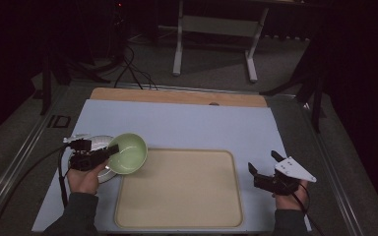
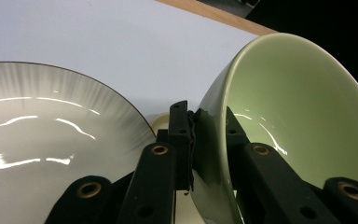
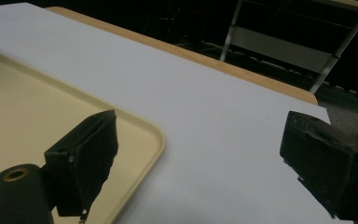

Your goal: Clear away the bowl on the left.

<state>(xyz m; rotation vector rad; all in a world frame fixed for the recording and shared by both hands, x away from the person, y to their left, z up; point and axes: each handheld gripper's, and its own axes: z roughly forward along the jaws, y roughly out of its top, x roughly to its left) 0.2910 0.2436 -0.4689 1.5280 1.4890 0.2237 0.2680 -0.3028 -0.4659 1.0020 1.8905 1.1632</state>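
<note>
- One pale green ceramic bowl point(image 1: 128, 153) is gripped by its rim in the left tool point(image 1: 112, 149), tilted above the grey-rimmed plate point(image 1: 94, 142)
- Right tool point(image 1: 265, 166) is held agape, empty
- Beige plastic tray point(image 1: 177, 216) is unloaded; placement seemingly remains

The green bowl point(image 1: 128, 153) is hiding part of the plate point(image 1: 94, 143); the high view's bottom edge is cutting off both forearms.
</note>
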